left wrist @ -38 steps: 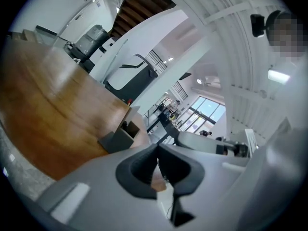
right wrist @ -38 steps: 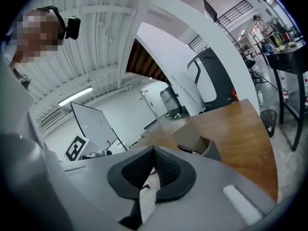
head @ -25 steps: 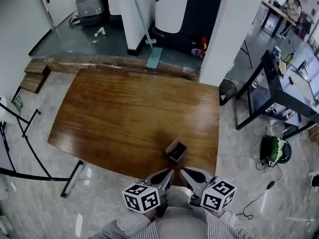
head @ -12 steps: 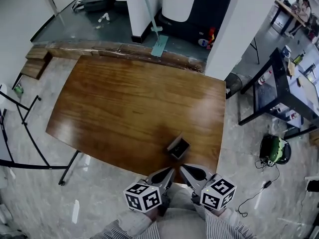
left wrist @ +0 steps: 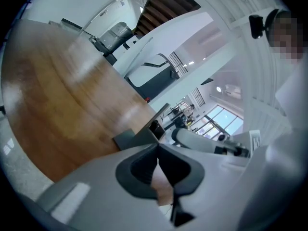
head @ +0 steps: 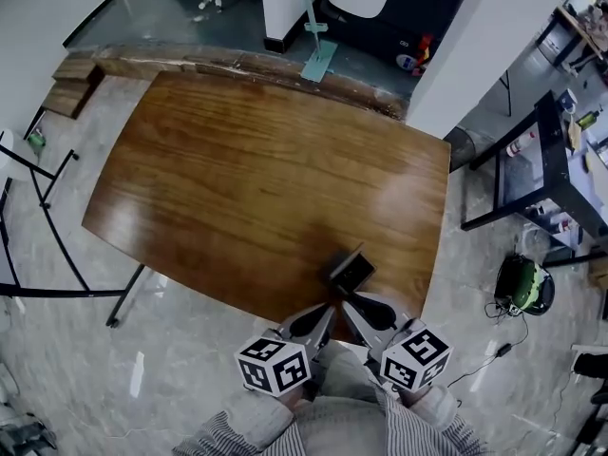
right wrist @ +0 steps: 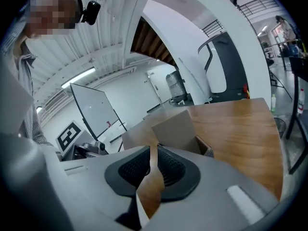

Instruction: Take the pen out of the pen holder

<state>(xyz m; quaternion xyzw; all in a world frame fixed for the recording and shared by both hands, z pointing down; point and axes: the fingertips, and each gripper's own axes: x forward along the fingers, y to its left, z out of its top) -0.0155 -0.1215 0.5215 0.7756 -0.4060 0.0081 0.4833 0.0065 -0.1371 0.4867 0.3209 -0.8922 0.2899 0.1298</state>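
A small dark square pen holder (head: 351,270) stands near the front edge of the brown wooden table (head: 237,179). I cannot make out a pen in its dark opening. Both grippers hover side by side just in front of it, short of its near side. My left gripper (head: 326,310) (left wrist: 158,147) is shut with nothing in it. The jaws of my right gripper (head: 348,306) (right wrist: 152,148) are opening, with a narrow gap and nothing between them. In the right gripper view the holder (right wrist: 179,128) sits just beyond the jaws. It also shows in the left gripper view, with the holder (left wrist: 139,137) beyond the tips.
The table's front edge runs right under the grippers. A dark desk (head: 560,160) with clutter stands at the right, and a green and black device (head: 521,285) lies on the floor. Black stand legs (head: 38,255) are at the left, and a teal mop (head: 319,60) leans behind the table.
Both grippers have drawn closer to the pen holder, which now sits just beyond their tips. The head view has shifted, so the table sits lower and more to the right.
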